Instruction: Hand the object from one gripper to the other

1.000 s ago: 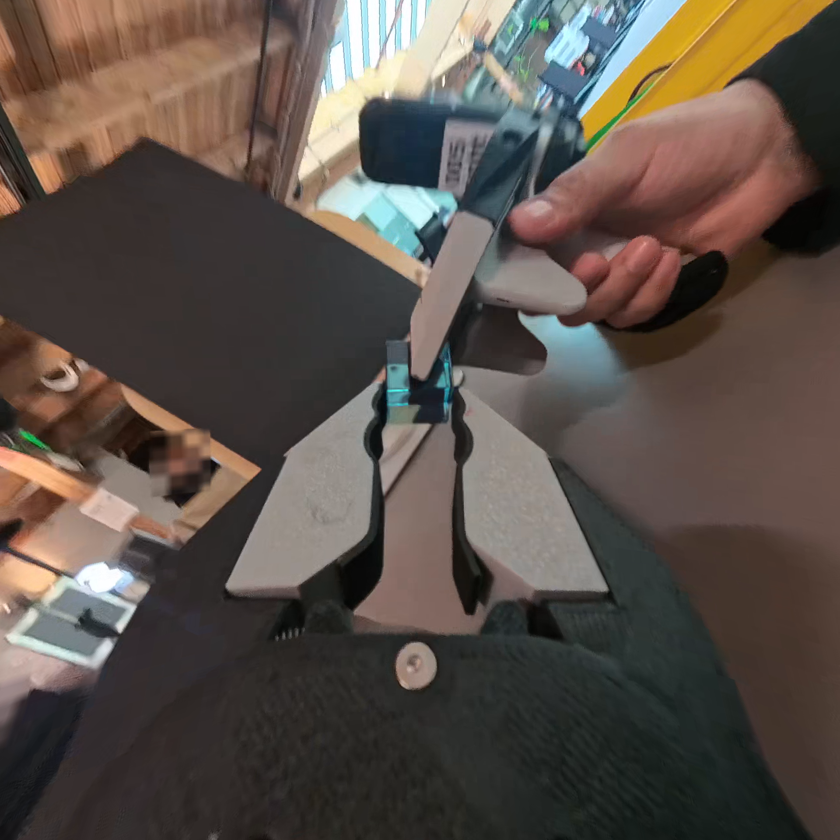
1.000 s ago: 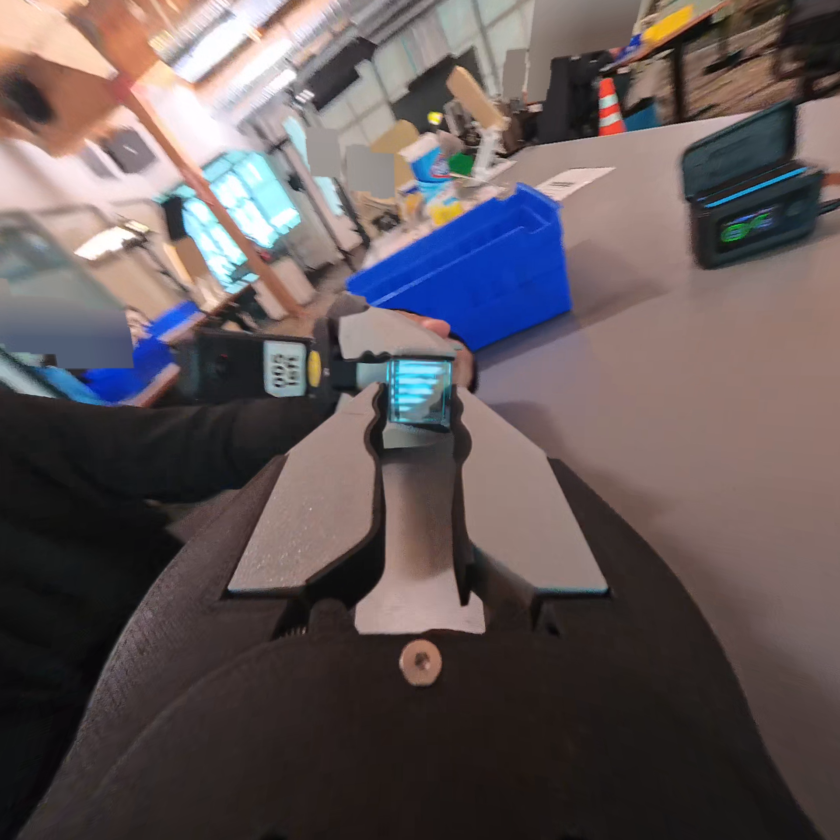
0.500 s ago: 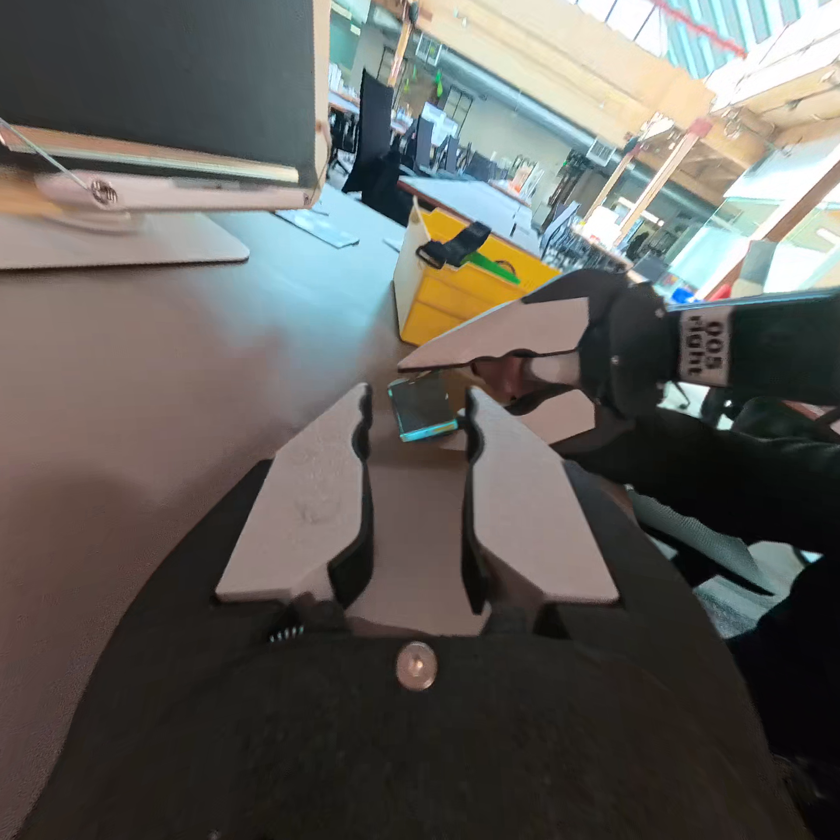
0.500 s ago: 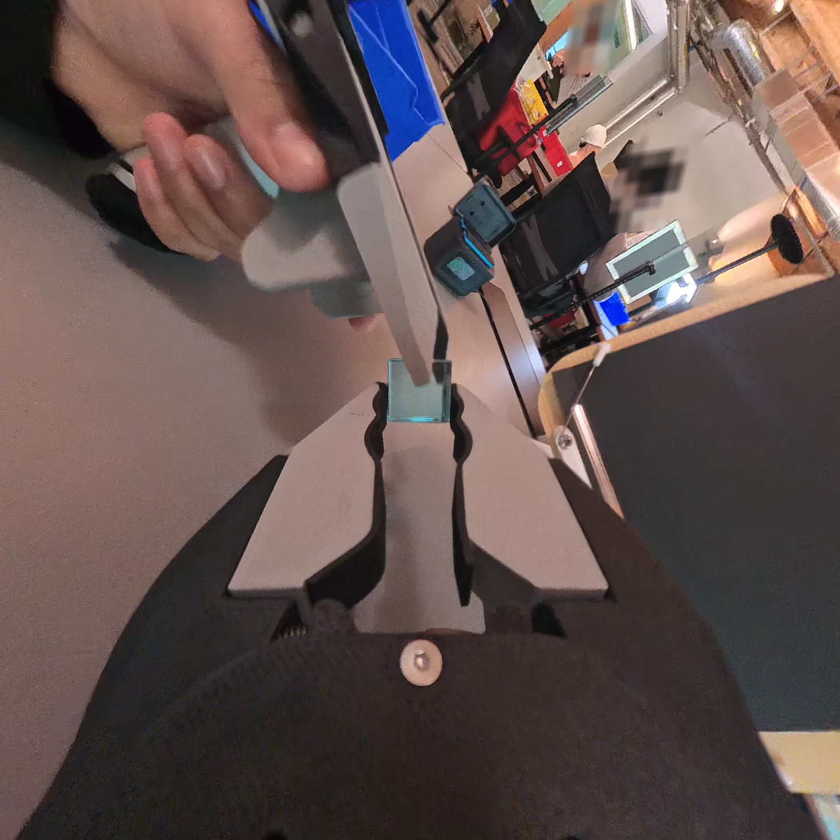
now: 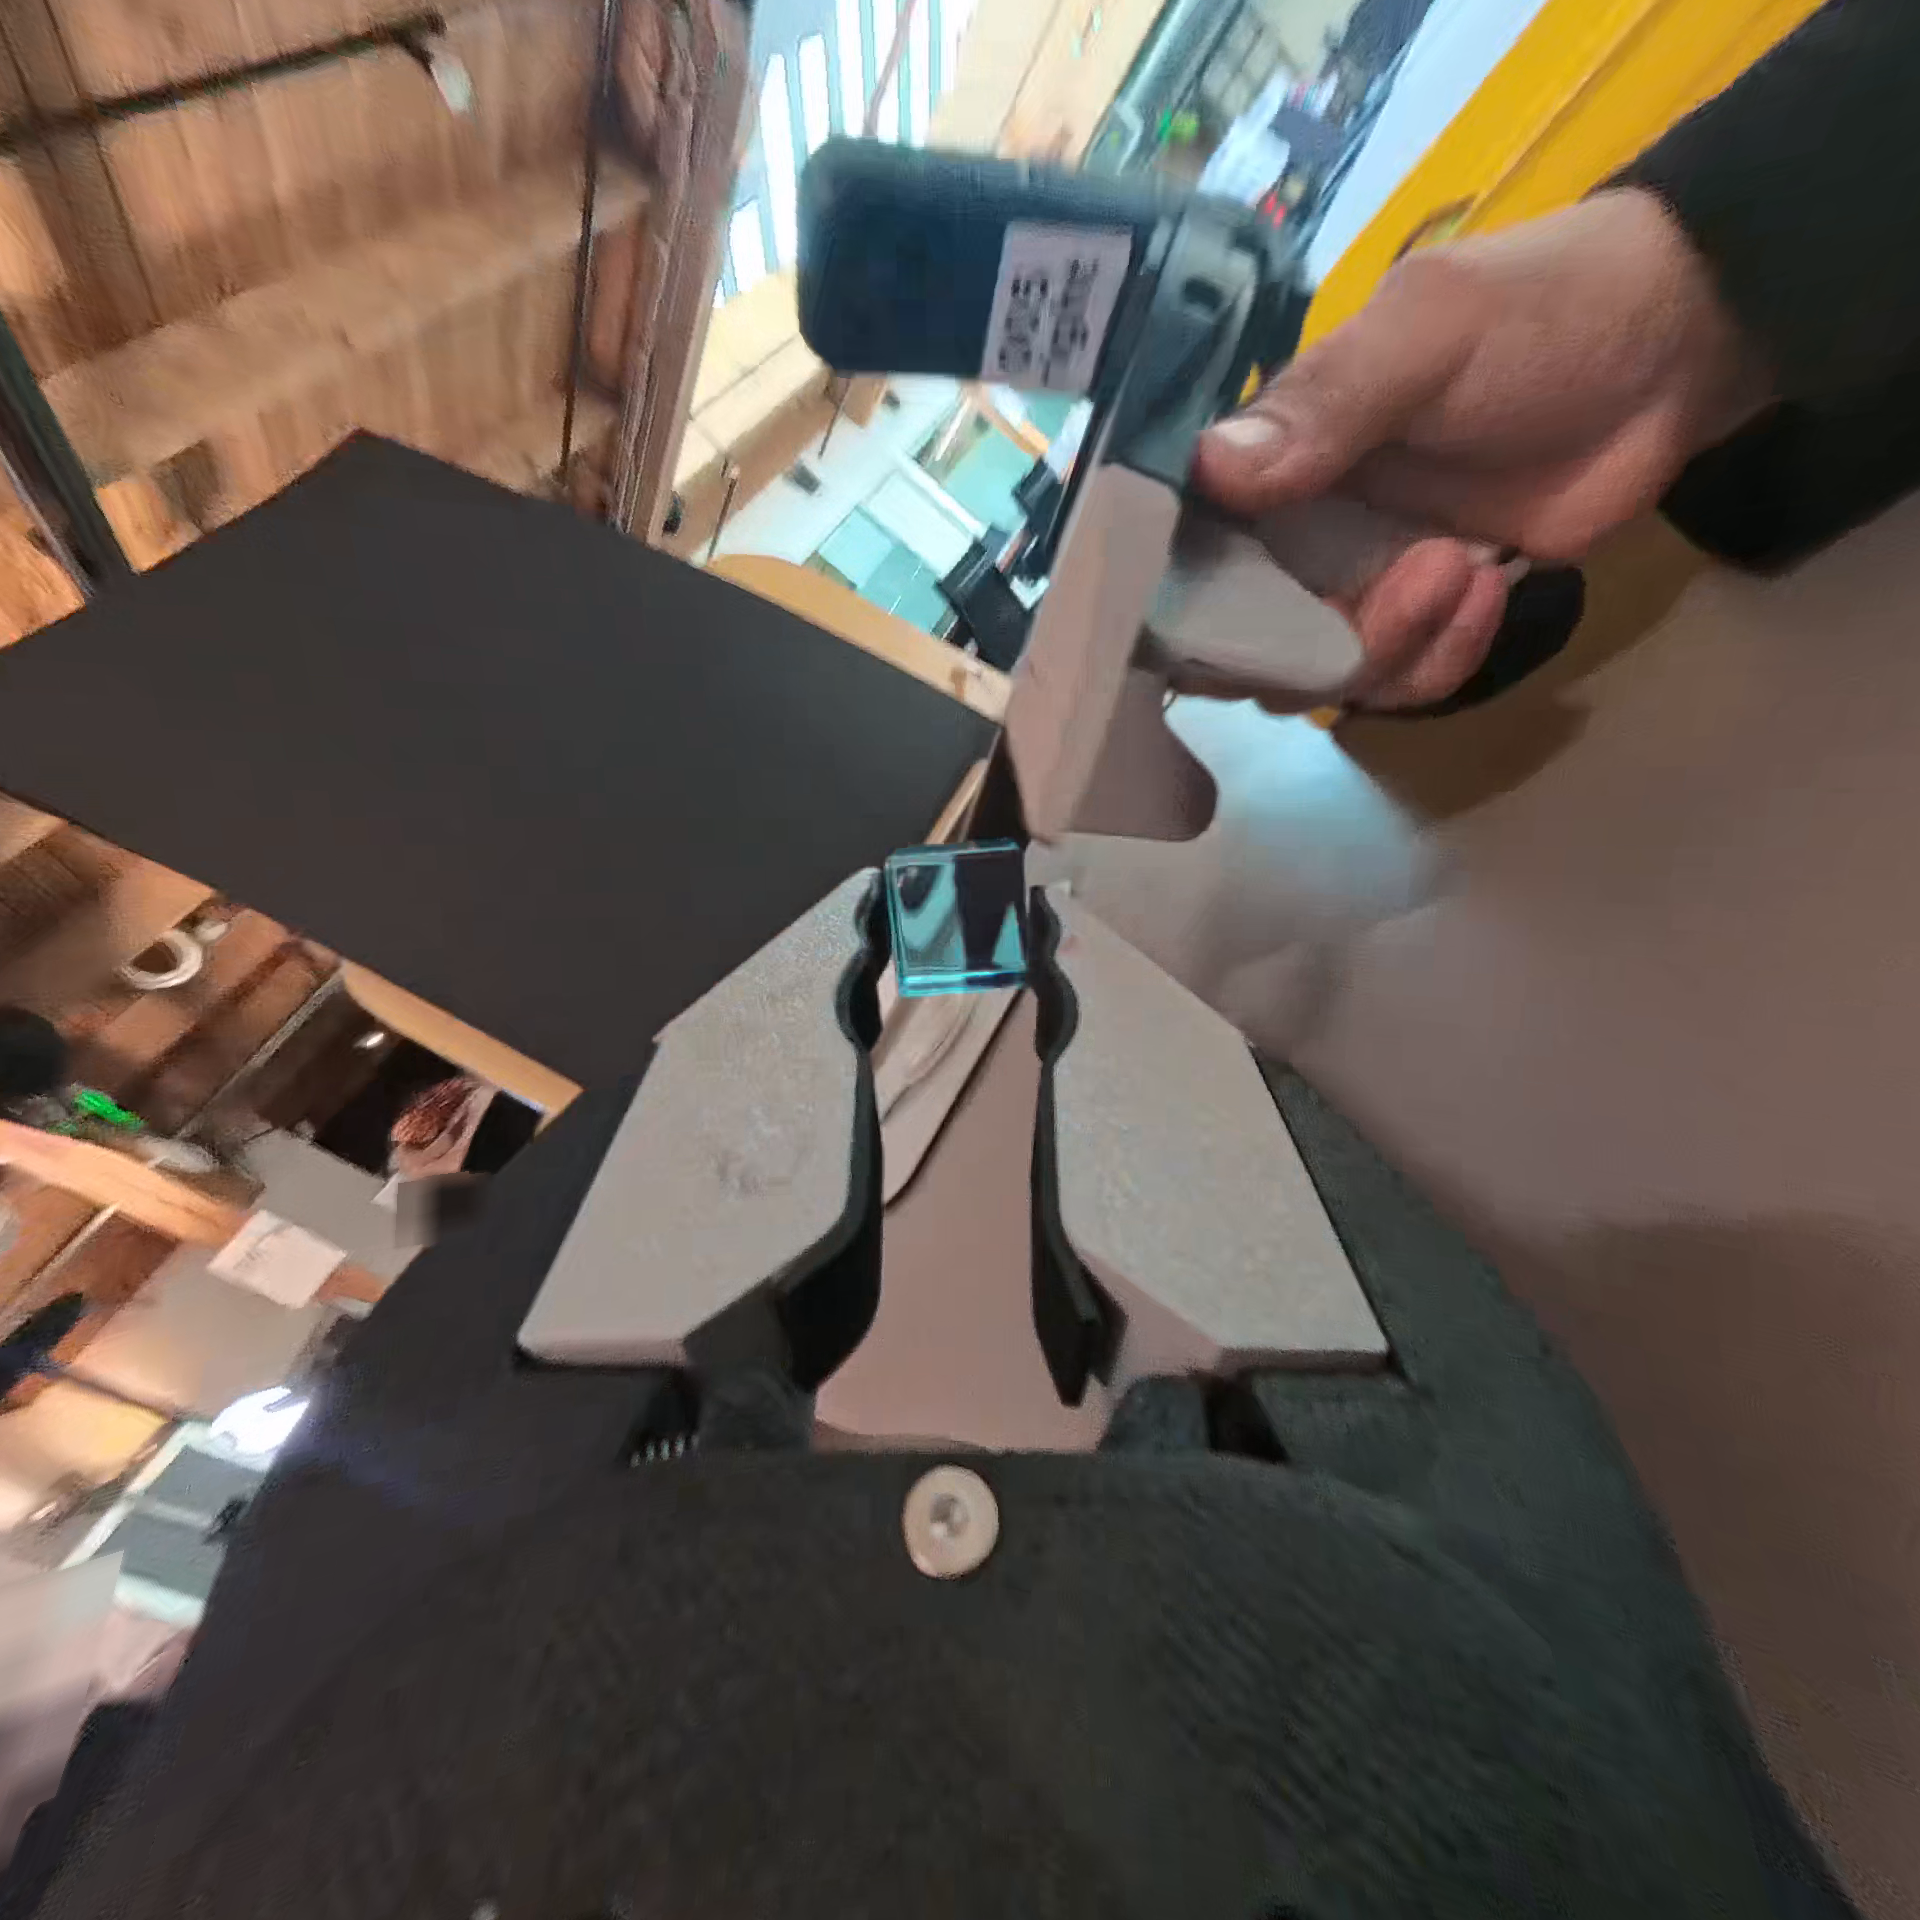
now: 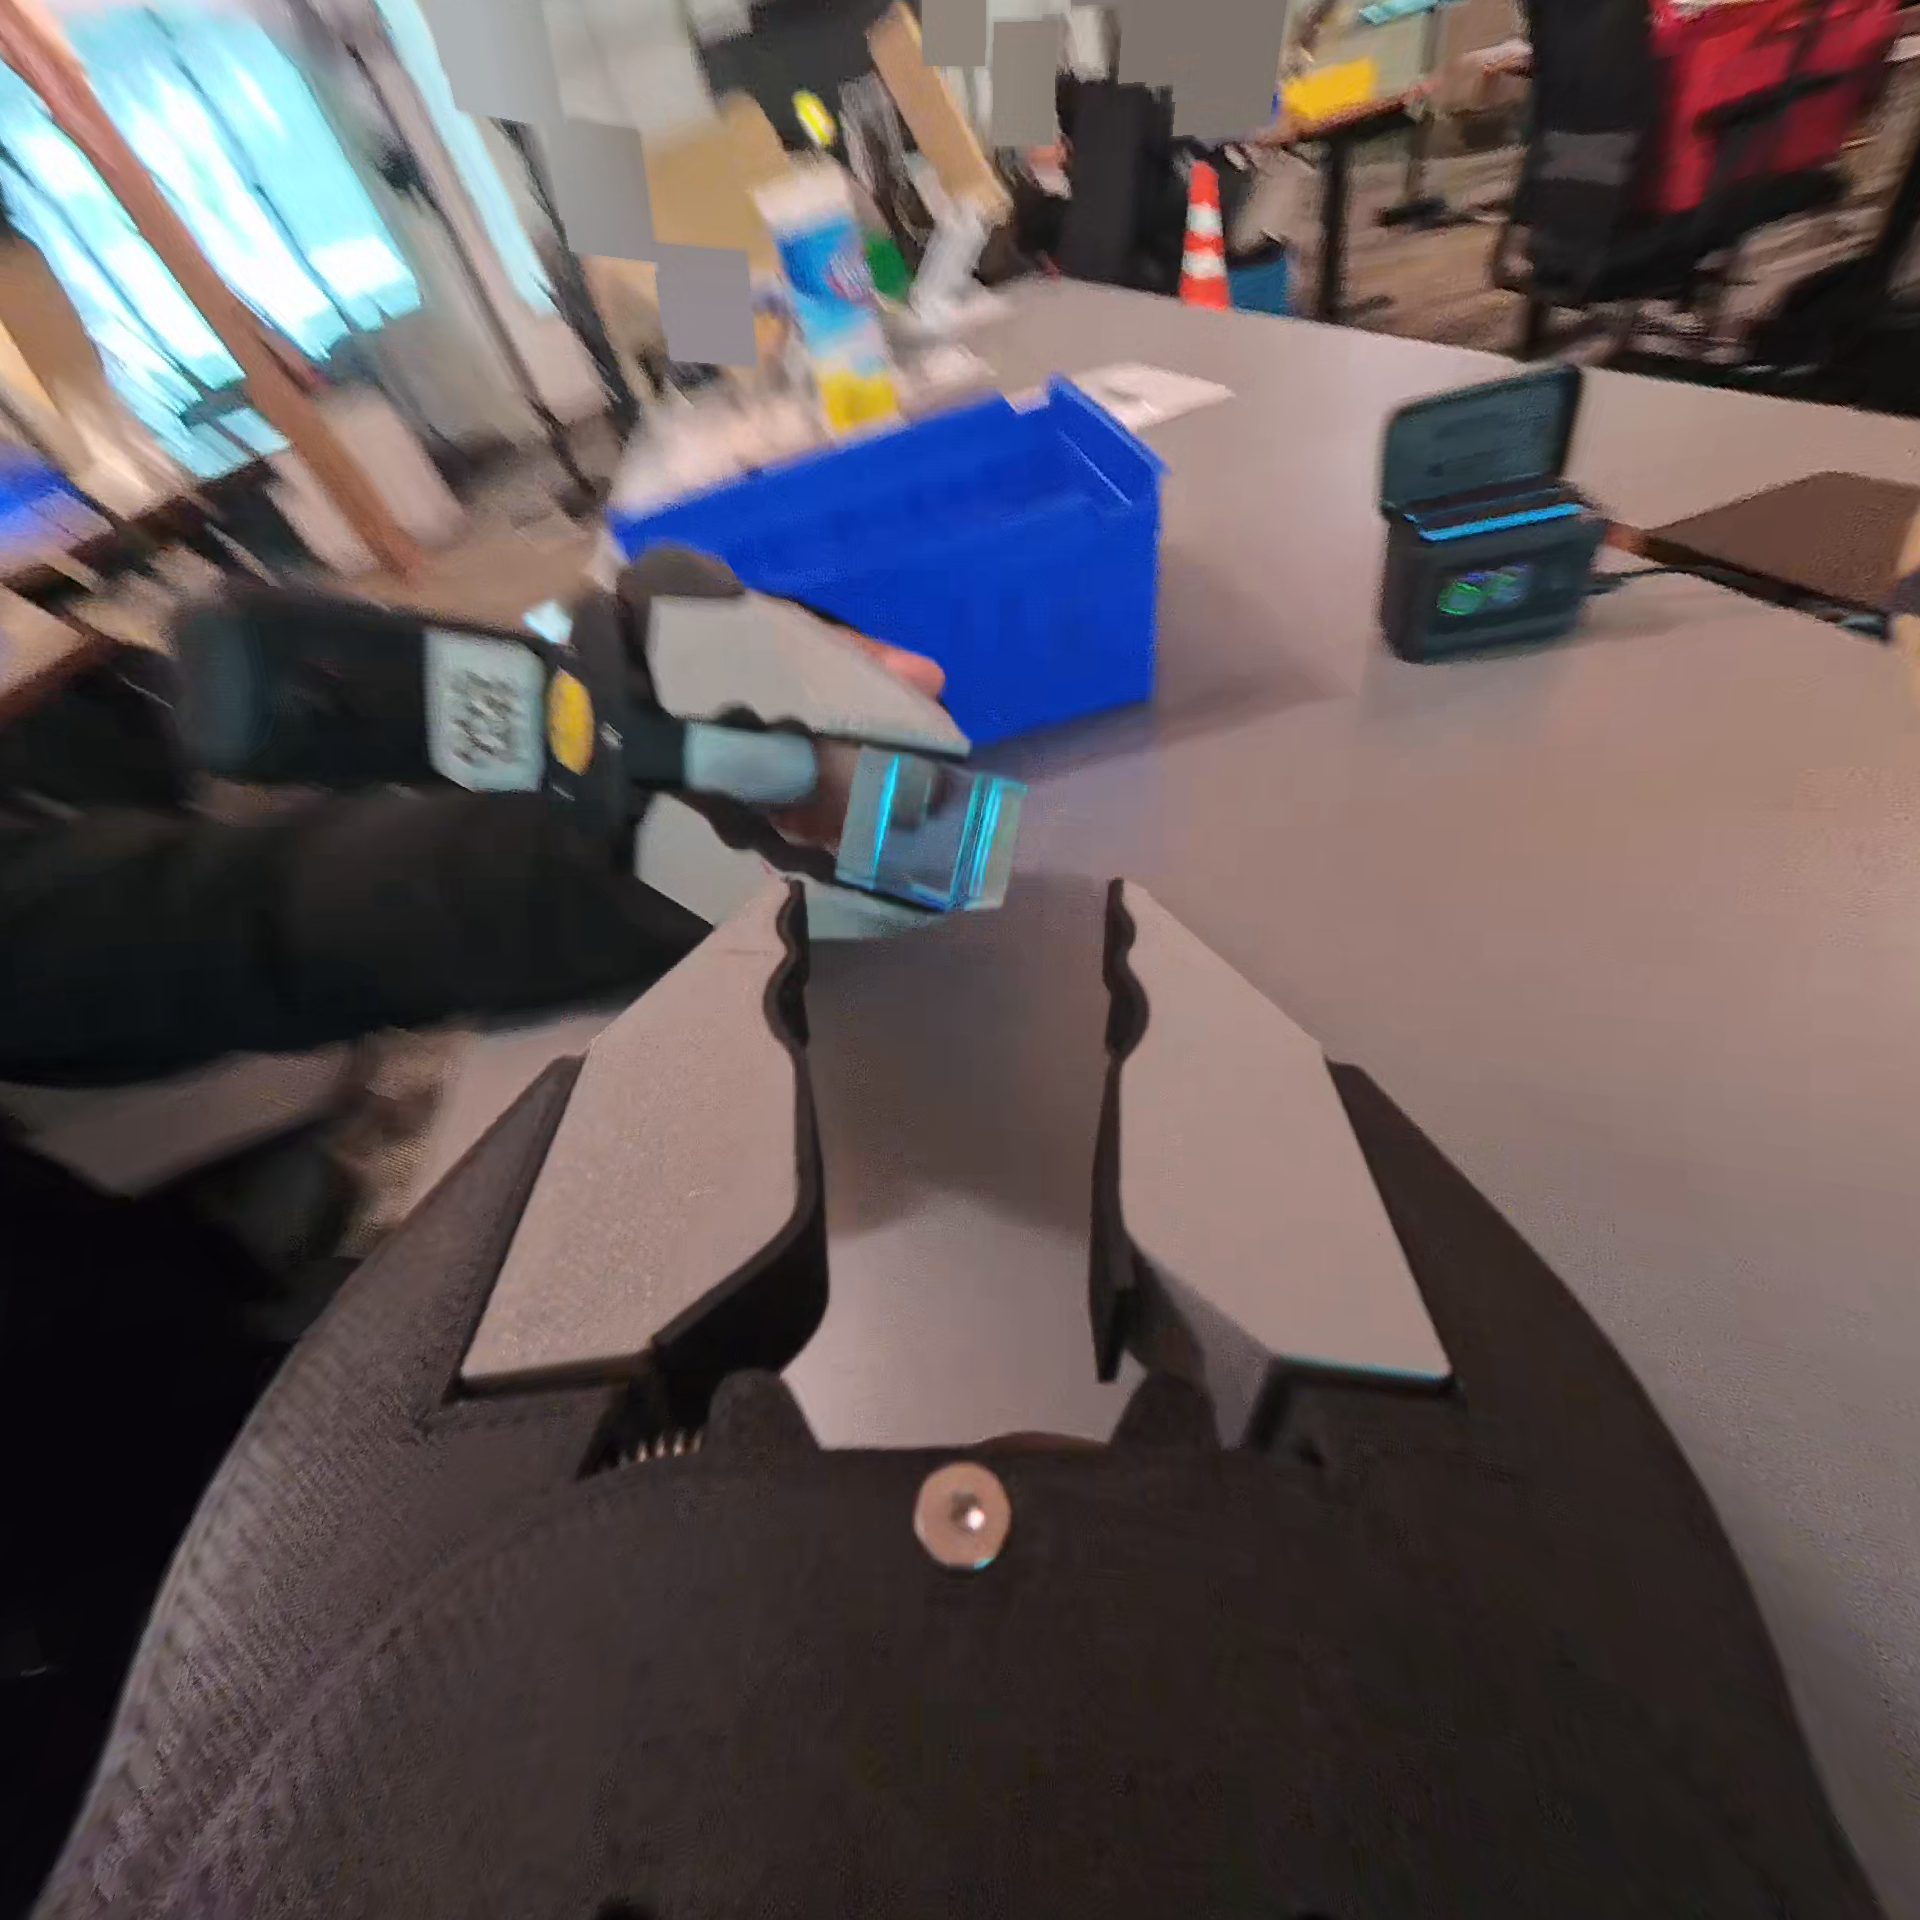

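A small clear cube with cyan edges (image 5: pixel 956 920) sits pinched between the fingertips of my left gripper (image 5: pixel 954 914), held in the air above the grey table (image 5: pixel 1610 1039). In the right wrist view the same cube (image 6: pixel 935 842) sticks out of the left gripper (image 6: pixel 873 800), just beyond and above the tips of my right gripper (image 6: pixel 951 914). The right gripper is open and empty, its jaws wide apart. In the left wrist view the right gripper (image 5: pixel 1101 810) hangs above and to the right of the cube, apart from it, held by a hand (image 5: pixel 1455 447).
A blue bin (image 6: pixel 935 561) stands on the table behind the left gripper. A dark case with its lid open (image 6: pixel 1486 551) is at the right. A black board (image 5: pixel 416 707) lies to the left of the cube. An orange cone (image 6: pixel 1203 249) is far back.
A second ago both grippers were closed on the cube. Now the right gripper has opened and drawn back, and the left gripper holds the cube alone.
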Available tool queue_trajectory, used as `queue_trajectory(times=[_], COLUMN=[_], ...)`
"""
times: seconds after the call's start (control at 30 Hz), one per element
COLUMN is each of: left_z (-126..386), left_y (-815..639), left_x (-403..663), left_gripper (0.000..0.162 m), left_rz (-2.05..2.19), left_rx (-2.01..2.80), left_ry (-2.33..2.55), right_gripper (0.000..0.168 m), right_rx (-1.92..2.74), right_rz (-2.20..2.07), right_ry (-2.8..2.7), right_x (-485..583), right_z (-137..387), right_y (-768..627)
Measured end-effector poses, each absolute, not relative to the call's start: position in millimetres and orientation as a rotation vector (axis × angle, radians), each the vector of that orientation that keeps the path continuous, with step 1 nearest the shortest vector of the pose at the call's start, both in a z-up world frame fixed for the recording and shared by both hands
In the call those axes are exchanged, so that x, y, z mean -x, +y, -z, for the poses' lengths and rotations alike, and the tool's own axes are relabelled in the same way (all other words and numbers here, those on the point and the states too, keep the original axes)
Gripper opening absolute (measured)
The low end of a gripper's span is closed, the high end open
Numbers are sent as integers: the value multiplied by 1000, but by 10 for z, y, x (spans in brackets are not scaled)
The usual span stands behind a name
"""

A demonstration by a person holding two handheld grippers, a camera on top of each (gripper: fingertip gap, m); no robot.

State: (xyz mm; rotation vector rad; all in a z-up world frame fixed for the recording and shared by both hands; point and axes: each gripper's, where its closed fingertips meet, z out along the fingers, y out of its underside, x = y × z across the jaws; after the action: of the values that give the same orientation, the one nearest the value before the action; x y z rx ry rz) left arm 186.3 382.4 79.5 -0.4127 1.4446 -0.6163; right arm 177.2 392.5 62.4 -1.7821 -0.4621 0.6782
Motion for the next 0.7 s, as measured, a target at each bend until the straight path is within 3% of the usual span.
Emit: queue_trajectory(times=[0.17, 0.4, 0.53, 0.63, 0.7], left_z=[-1040, -948, -691, -596, -557], left_y=[3587, 3545, 3845, 3992, 4118], left_x=[-1746, -1812, -1941, -1951, -1949], left_gripper=[24, 24, 29, 39, 36], left_rz=[906, 822, 870, 1119, 1301], left_rx=[376, 362, 668, 995, 1248], left_ry=[1364, 1401, 1491, 1530, 1463], right_gripper=[47, 34, 26, 26, 25], right_rx=[1587, 1586, 1711, 1750, 1731], right_rz=[-1212, -1431, -1018, -445, -70], right_ry=[-356, -371, -370, -477, -564], right_x=[-1745, -1565, -1753, -1943, -2030], right_z=[-985, -956, -751, -693, -690], right_y=[3712, 3642, 3862, 3970, 3997])
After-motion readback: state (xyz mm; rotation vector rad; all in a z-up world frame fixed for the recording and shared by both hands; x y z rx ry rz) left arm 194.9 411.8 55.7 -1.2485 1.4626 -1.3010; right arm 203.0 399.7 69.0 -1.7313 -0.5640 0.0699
